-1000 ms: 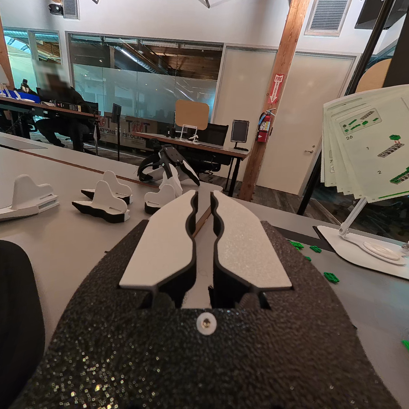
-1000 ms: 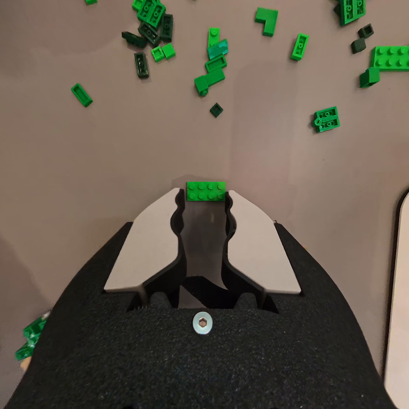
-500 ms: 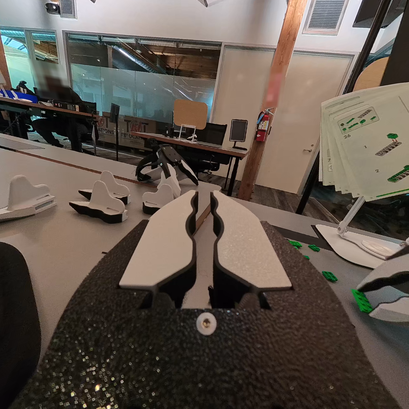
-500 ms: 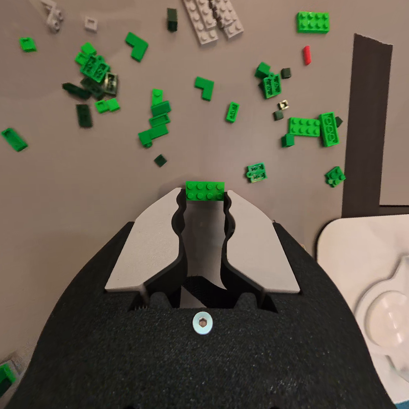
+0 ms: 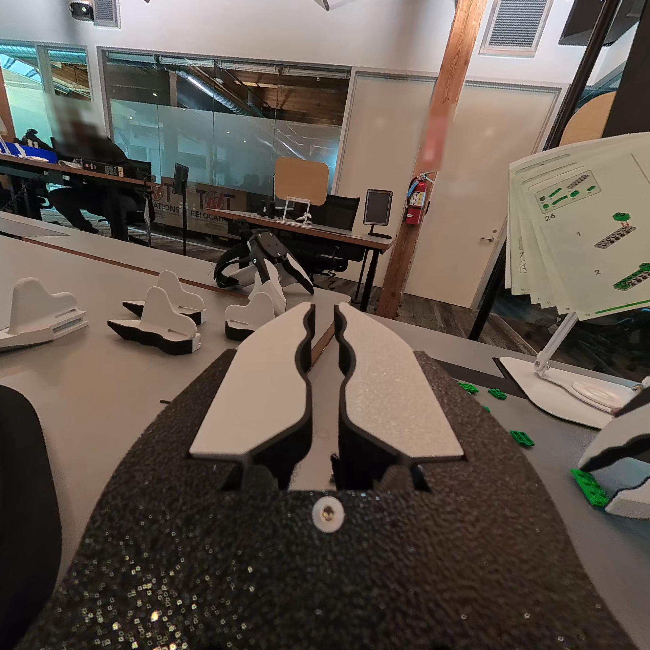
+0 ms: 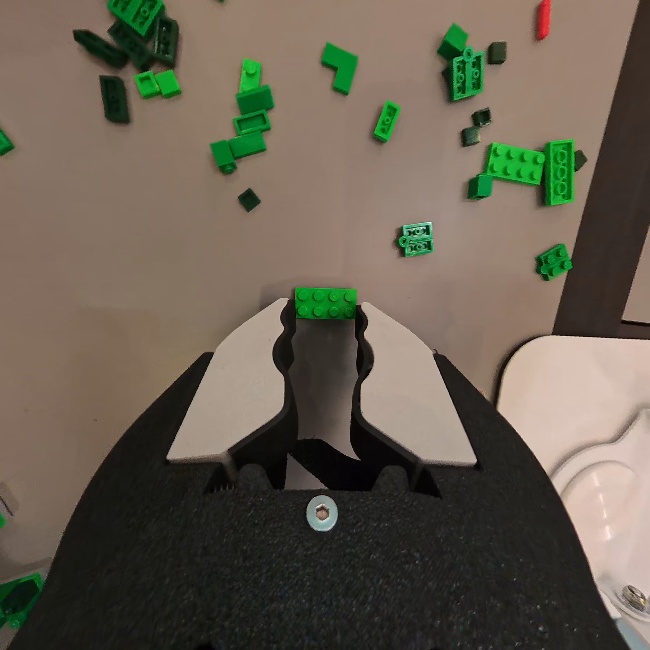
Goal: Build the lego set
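Note:
My right gripper is shut on a bright green two-by-four plate, gripped by its short ends and held studs up above the grey table. Loose green pieces lie beyond it, among them a two-by-four plate, an L-shaped tile and a hinge piece. My left gripper is shut and empty, held level over the table. The right gripper with the green plate shows at the right edge of the left wrist view. An instruction booklet stands on a white holder.
The holder's white base lies close to the right of my right gripper, beside a dark strip. Spare white finger parts and another gripper lie on the table at far left. A small red piece lies at the far edge. The tips of one gripper are about 30 centimeters away from the tips of the other. My left tips are about 25 centimeters from the hinge piece, my right tips only 5 centimeters. Seen from the left wrist view as well. To the L-shaped tile: right tips about 11 centimeters, left tips about 20 centimeters.
My right gripper has carried the green plate up and to the right, then come lower over the table. It has entered the left wrist view at the right edge. The left gripper has hardly moved.

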Demonstrator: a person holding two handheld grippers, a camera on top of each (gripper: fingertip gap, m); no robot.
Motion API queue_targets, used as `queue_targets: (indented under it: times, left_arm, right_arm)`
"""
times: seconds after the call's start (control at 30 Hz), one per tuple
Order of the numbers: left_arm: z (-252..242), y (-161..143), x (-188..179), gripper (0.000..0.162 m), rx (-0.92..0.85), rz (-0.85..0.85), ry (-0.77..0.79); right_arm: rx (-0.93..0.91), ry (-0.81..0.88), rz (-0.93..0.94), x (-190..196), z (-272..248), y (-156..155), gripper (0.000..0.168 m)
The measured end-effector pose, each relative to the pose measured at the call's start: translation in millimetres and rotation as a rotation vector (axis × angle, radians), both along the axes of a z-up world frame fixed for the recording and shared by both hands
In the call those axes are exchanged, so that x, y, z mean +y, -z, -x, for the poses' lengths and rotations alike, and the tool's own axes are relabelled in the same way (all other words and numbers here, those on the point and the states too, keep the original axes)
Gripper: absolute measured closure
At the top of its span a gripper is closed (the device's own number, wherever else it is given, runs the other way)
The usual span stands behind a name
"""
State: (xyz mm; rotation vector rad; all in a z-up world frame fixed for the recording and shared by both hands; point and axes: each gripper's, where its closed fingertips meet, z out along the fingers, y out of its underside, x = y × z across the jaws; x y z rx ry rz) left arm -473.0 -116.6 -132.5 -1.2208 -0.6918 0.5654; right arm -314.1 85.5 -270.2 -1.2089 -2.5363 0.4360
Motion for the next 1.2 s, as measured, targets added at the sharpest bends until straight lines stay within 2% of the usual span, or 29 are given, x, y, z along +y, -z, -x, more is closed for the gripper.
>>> queue_targets:
  times: [0.3,0.5,0.73,0.83,1.07,1.2]
  left_arm:
    - [0,0,0,0.152,0.002,0.005,0.000]
    - [0,0,0,0.153,-0.002,-0.001,0.001]
    - [-1,1,3,0.152,-0.001,0.009,0.008]
    - [-1,1,3,0.153,0.001,0.010,0.006]
    - [-1,0,2,0.152,0.000,0.007,0.006]
    - [-3,0,6,0.152,0.002,0.013,0.017]
  right_arm:
    - [0.014,-0.009,0.029,-6,-2,1,0.135]
    - [0.093,-0.014,0.025,-7,8,-13,0.134]
    - [0.211,-0.114,0.021,-19,53,-31,0.141]
    - [0.199,-0.194,0.038,-27,75,-27,0.139]
    - [0.191,-0.259,0.005,-23,120,-16,0.140]
    - [0.114,-0.241,0.022,-22,128,-9,0.140]
